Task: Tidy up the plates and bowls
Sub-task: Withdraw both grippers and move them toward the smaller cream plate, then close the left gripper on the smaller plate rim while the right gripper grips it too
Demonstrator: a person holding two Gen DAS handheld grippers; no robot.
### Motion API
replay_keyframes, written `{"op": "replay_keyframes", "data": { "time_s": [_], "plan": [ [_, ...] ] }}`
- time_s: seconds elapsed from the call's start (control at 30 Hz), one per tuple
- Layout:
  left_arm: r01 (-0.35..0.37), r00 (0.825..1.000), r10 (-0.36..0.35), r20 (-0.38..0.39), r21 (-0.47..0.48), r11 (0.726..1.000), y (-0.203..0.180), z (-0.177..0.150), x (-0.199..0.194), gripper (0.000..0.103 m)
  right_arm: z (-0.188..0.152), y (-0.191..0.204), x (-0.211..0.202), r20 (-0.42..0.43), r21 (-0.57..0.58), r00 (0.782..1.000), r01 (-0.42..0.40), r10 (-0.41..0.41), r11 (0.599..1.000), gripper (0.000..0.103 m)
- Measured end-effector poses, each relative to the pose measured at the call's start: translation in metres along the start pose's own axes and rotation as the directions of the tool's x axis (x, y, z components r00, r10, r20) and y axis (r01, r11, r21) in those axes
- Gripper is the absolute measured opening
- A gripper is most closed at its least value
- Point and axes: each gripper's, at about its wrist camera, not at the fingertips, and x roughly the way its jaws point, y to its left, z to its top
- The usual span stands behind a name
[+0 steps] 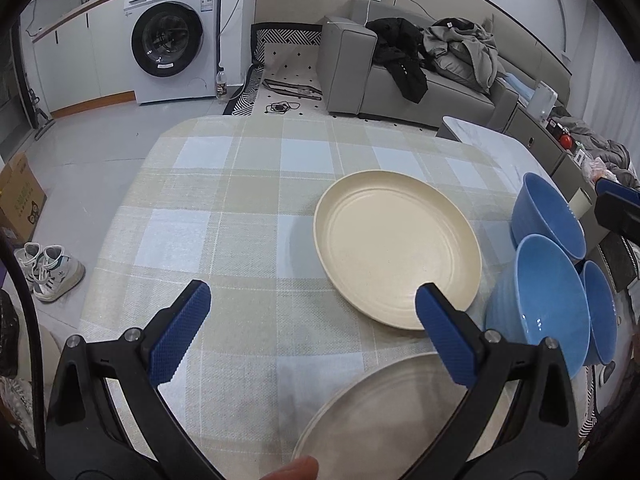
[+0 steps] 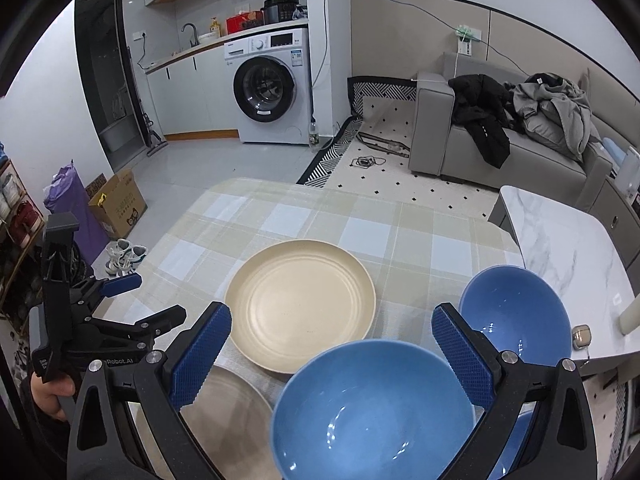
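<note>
Two Open Grippers Above Two Plates and Three Bowls

Both grippers are black-framed units with blue, knurled rubber pads. The left gripper (image 1: 312, 300) has its jaws spread wide and holds nothing; its right pad (image 1: 444, 336) sits over the gap between the two plates. The right gripper (image 2: 332, 324) is likewise spread wide and empty, its fingers framing the nearest bowl without touching it. In the right wrist view the left gripper (image 2: 120, 292) appears at the left edge, gripped by a hand (image 2: 50, 394).

Plates, count two: a cream plate (image 1: 396, 248), round, matte, with concentric ridges and a raised rim, lies flat near the table's centre. A grey plate (image 1: 384, 416) of the same form lies nearer the person, just beside the cream one. Both are empty.

Bowls, count three: all are blue, glossy and deep. The nearest bowl (image 2: 372, 408) has a ribbed outer wall and stands just beside the cream plate. A second bowl (image 2: 516, 312) stands farther back on the right. A third bowl (image 1: 600, 312) is partly hidden behind the nearest. What shows of their interiors is empty.

All rest on a table (image 1: 224, 216) covered by a woven cloth checked in beige, white and pale blue.
</note>
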Motion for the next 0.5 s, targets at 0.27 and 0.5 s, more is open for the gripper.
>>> {"op": "replay_keyframes", "data": {
  "time_s": [0.27, 0.5],
  "plan": [
    [-0.006, 1.0, 0.006, -0.024, -0.013, 1.0, -0.004, 0.016, 0.03, 0.102, 0.009, -0.008, 0.034, -0.081, -0.031, 0.997, 0.014, -0.016, 0.999, 0.102],
    [-0.034, 0.999, 0.034, -0.036, -0.001, 0.999, -0.004, 0.021, 0.05, 0.102, 0.013, -0.017, 0.062, -0.138, -0.025, 0.99, 0.006, -0.009, 1.0, 0.102]
  ]
}}
